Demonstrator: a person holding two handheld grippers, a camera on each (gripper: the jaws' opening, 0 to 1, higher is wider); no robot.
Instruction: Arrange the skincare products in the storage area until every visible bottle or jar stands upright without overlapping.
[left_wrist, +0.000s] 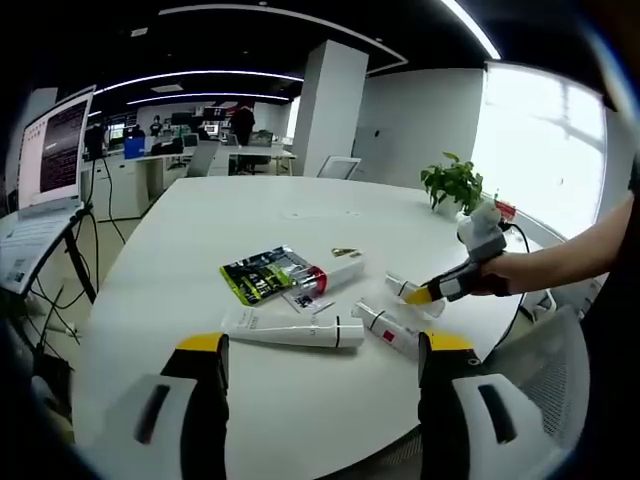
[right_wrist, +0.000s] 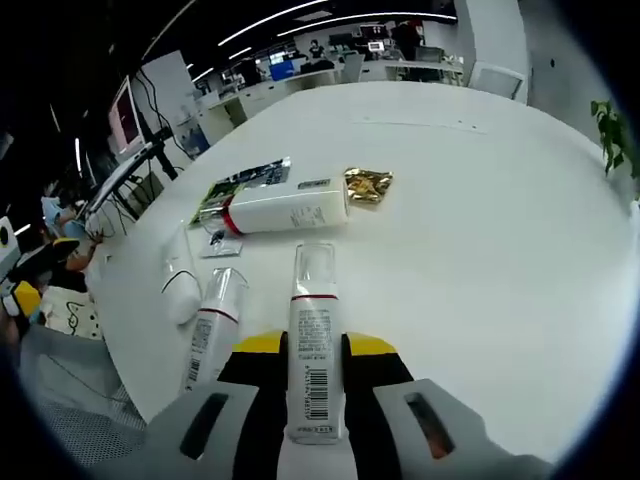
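Observation:
Several skincare items lie flat on the round white table (left_wrist: 300, 215). My left gripper (left_wrist: 325, 345) stands open just short of a long white tube (left_wrist: 290, 330). Beside the tube lies a small bottle with a red band (left_wrist: 385, 325). Farther back is a fat white tube with a red band (left_wrist: 335, 272). My right gripper (left_wrist: 425, 293) comes in from the right, held by a hand. It is shut on a white bottle with a clear cap (right_wrist: 313, 290), which lies on the table between the jaws of the right gripper (right_wrist: 315, 345). To its left lie the red-banded bottle (right_wrist: 210, 325) and the long tube (right_wrist: 178, 280).
A green packet (left_wrist: 260, 275) and a gold sachet (right_wrist: 368, 184) lie by the fat tube (right_wrist: 285, 212). A potted plant (left_wrist: 455, 185) stands at the table's far right edge. A laptop on a stand (left_wrist: 50, 150) is at the left. The far half of the table is bare.

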